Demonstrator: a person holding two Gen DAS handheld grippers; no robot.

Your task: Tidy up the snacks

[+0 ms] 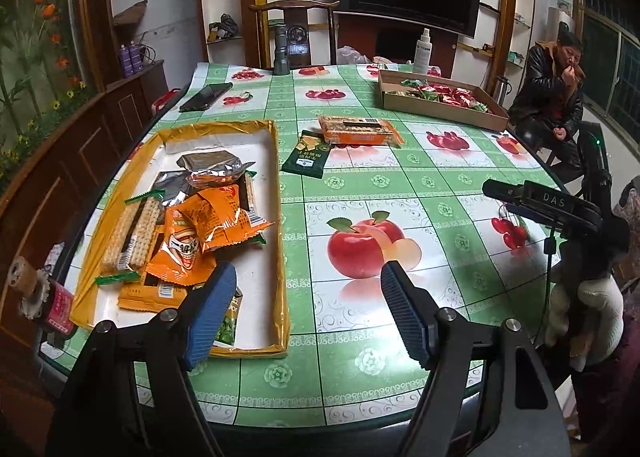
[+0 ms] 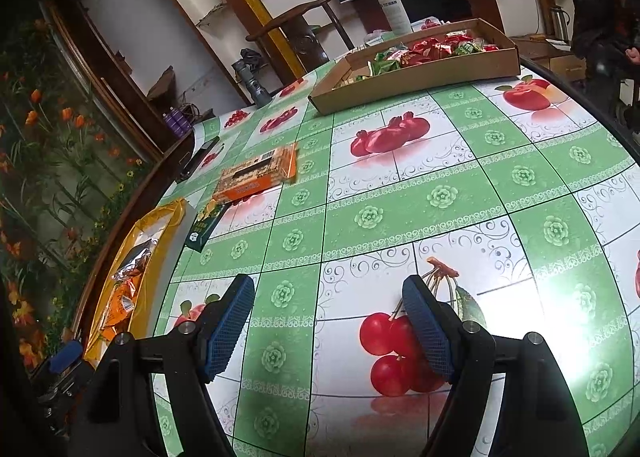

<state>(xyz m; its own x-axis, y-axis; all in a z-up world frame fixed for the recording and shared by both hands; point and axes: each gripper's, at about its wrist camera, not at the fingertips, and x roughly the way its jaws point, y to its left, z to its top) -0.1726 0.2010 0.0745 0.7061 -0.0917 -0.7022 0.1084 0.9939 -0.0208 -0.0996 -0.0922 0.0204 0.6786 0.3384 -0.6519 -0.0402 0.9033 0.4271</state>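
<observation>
My left gripper (image 1: 308, 297) and right gripper (image 2: 328, 321) gape empty, ribbed blue pads apart over the glossy fruit-print tablecloth (image 1: 400, 185). Lower left sits the yellow-rimmed tray (image 1: 280, 217) of crinkly orange packets (image 1: 208, 229); mid-frame, a flat orange biscuit pack (image 1: 360, 130) (dark green pouch (image 1: 308, 155) touching); upper right, a brown cardboard tray (image 1: 440, 105).

L wrist cam looked down and fwd along its fingers (image 1: 228, 297) from near the table (image 1: 360, 185) edge, level. R wrist cam did likewise but rolled, close over the cloth. Both caught the yellow tray (image 1: 276, 161), cardboard box (image 2: 420, 73) and orange pack (image 2: 256, 173).
</observation>
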